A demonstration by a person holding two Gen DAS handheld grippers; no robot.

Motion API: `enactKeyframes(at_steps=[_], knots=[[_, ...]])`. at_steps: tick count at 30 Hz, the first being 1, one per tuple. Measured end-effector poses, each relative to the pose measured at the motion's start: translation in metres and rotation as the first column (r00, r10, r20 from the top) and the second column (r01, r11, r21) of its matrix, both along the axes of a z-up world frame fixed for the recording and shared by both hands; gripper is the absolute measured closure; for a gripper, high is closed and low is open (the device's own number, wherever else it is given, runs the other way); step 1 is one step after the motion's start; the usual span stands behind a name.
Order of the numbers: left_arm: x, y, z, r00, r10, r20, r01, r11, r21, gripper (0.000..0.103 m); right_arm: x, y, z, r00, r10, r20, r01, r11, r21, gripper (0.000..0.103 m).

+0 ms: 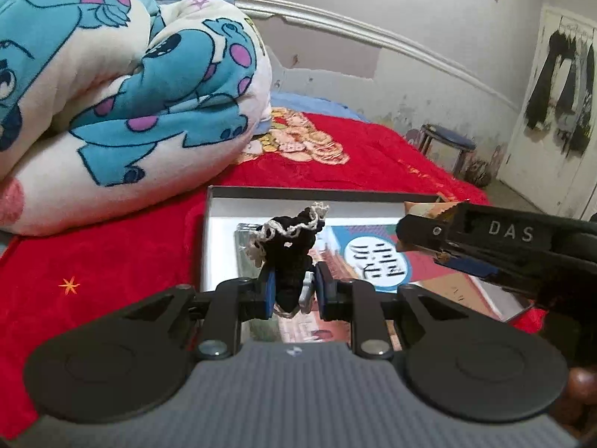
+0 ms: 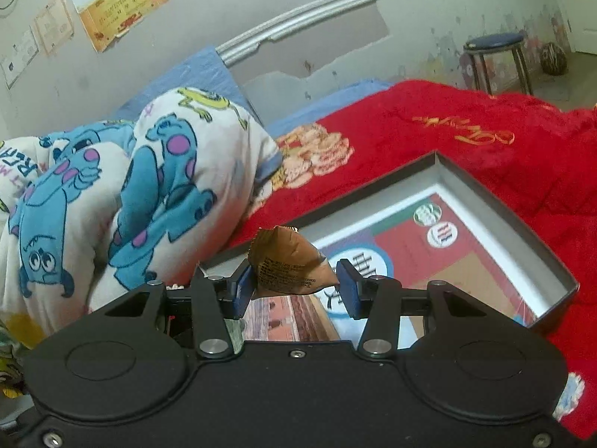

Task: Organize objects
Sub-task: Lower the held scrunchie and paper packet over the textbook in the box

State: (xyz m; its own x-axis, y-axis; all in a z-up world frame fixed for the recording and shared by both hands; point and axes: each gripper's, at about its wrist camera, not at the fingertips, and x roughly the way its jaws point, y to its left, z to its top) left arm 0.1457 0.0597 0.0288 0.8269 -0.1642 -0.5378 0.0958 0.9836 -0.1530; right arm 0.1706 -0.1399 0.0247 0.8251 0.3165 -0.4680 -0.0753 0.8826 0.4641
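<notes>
The left gripper (image 1: 294,291) has its blue pads closed on a small black knitted pouch (image 1: 293,250) with a white crocheted edge. The pouch stands nearly upright, its long axis running up and away from the fingers, and the frilled white end points upward, leaning slightly right. Its lower end hangs just below the pads.

The right gripper (image 2: 296,287) grips a brown snack packet (image 2: 285,265) between pads held moderately apart. The packet is crumpled and roughly pyramid-shaped; its crimped tip points up, and its printed face is turned toward the camera. In the left wrist view the right gripper (image 1: 418,229) comes in from the right side, with a corner of the packet (image 1: 429,209) showing at its fingertips.

Both things are held above an open shallow box (image 2: 485,201) with grey walls, which lies on a red blanket (image 2: 429,127) covering the bed. A colourful printed sheet (image 2: 418,257) lies flat in the bottom of the box. A rolled-up cartoon-print quilt (image 1: 123,86) lies beside the box on its left. A blue stool (image 2: 494,43) stands by the far wall.
</notes>
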Motion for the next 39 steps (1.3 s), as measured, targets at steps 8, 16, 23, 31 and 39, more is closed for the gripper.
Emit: enactKeyframes(at_steps=[8, 16, 23, 31, 39], knots=[[0.006, 0.001, -0.009, 0.997, -0.017, -0.081, 0.019, 0.999, 0.028, 0.077, 0.006, -0.003, -0.011, 0.986, 0.13, -0.105, -0.129, 0.992, 0.012, 0.057], [0.011, 0.003, -0.018, 0.984, 0.032, -0.178, -0.016, 0.996, 0.088, 0.077, 0.011, 0.005, -0.023, 0.967, 0.17, -0.189, -0.168, 0.985, 0.024, 0.057], [0.01, 0.003, -0.024, 0.971, 0.003, -0.238, 0.021, 0.995, 0.097, 0.076, 0.012, 0.019, -0.024, 0.956, 0.198, -0.216, -0.198, 0.98, 0.024, 0.057], [0.001, 0.002, -0.024, 0.969, -0.016, -0.247, 0.039, 0.995, 0.091, 0.075, 0.011, 0.025, -0.022, 0.953, 0.216, -0.214, -0.215, 0.976, 0.028, 0.057], [-0.003, 0.004, -0.025, 0.971, -0.016, -0.241, 0.034, 0.997, 0.072, 0.074, 0.007, 0.024, -0.022, 0.951, 0.24, -0.197, -0.239, 0.971, 0.029, 0.057]])
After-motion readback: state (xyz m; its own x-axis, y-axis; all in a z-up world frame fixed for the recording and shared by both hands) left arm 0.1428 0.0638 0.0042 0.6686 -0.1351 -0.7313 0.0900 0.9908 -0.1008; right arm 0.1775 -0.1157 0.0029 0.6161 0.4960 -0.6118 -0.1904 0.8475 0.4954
